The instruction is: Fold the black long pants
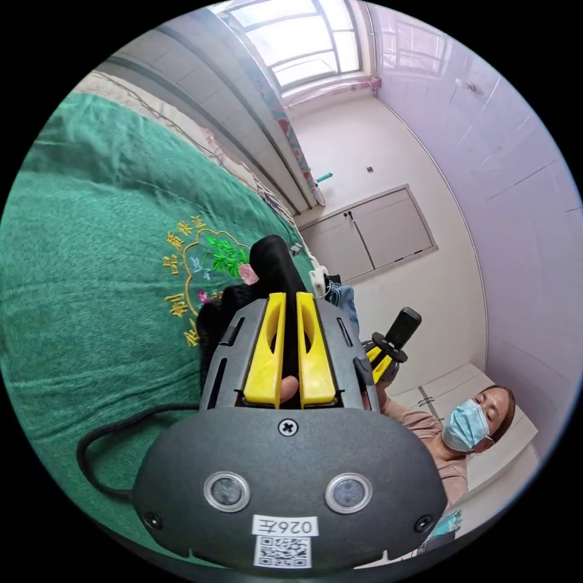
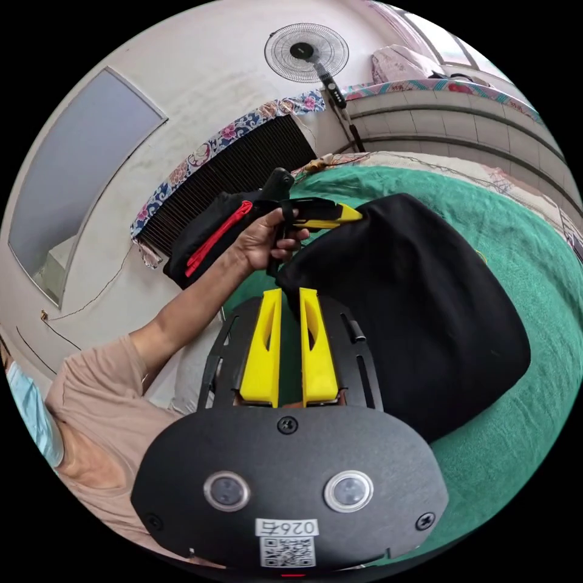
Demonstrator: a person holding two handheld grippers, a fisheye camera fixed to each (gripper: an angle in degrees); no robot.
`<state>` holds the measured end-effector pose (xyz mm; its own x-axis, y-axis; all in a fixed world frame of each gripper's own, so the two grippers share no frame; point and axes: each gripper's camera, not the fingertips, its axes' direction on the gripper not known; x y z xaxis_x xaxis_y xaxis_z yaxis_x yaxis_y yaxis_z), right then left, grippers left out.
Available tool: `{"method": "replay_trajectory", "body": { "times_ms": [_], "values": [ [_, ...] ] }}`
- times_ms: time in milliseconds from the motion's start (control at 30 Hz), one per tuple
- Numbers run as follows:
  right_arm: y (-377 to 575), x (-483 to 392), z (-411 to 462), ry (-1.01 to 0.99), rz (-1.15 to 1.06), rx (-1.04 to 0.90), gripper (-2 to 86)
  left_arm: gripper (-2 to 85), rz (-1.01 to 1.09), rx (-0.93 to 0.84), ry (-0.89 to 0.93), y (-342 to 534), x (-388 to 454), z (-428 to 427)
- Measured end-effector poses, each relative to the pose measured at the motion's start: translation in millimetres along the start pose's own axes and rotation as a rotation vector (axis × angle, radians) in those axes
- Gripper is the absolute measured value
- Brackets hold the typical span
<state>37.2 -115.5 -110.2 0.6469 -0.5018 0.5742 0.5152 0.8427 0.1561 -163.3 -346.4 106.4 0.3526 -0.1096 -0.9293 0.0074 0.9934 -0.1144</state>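
The black long pants (image 2: 419,303) lie in a folded bundle on the green bedspread (image 2: 534,255). A hand holds my left gripper (image 2: 355,214) at the bundle's upper edge, jaws pressed on the cloth. From the left gripper view, black cloth (image 1: 273,267) sits squeezed between the yellow jaws of the left gripper (image 1: 290,297). My right gripper (image 2: 291,293) has its jaws close together just beside a near corner of the pants, with no cloth between them. It also appears as the right gripper (image 1: 379,358), held in the air off the bed.
The green bedspread (image 1: 91,255) bears a flower embroidery (image 1: 212,267). A second black garment with a red cord (image 2: 209,240) lies by the wall near a dark ribbed panel (image 2: 243,167). A standing fan (image 2: 306,51) is behind. A masked person (image 1: 467,425) stands by the bed.
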Motion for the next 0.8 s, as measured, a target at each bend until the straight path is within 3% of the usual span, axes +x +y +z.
{"method": "replay_trajectory", "body": {
  "times_ms": [100,200,333,400,433,467,533,633,800],
  "values": [
    [-1,15,-9,-0.066,0.031,-0.021,1.9,2.7,-0.05,0.05,0.029,16,-16,-27],
    [-2,27,-16,-0.01,0.059,-0.071,0.2,1.9,-0.054,0.196,0.03,27,-3,-63],
    [-3,34,5,0.084,0.074,-0.204,-0.8,-0.5,0.104,0.227,-0.186,34,68,-76],
    [-4,36,24,0.097,0.069,-0.275,-0.9,-0.8,0.189,0.116,-0.225,37,95,-49],
    [-3,38,39,0.103,0.074,-0.311,-0.9,-0.9,0.228,-0.026,-0.265,40,106,-22],
    [-2,40,55,0.112,0.088,-0.333,-0.9,-0.9,0.238,-0.218,-0.418,46,107,7],
    [2,42,79,0.129,0.108,-0.365,-0.9,-0.8,0.24,-0.391,-0.701,59,91,33],
    [4,41,90,0.061,0.135,-0.354,-0.9,-0.9,0.055,-0.282,-0.44,63,74,2],
    [-2,24,59,0.06,0.077,-0.296,-0.9,-1.0,0.221,-0.048,-0.356,83,112,-21]
  ]
}}
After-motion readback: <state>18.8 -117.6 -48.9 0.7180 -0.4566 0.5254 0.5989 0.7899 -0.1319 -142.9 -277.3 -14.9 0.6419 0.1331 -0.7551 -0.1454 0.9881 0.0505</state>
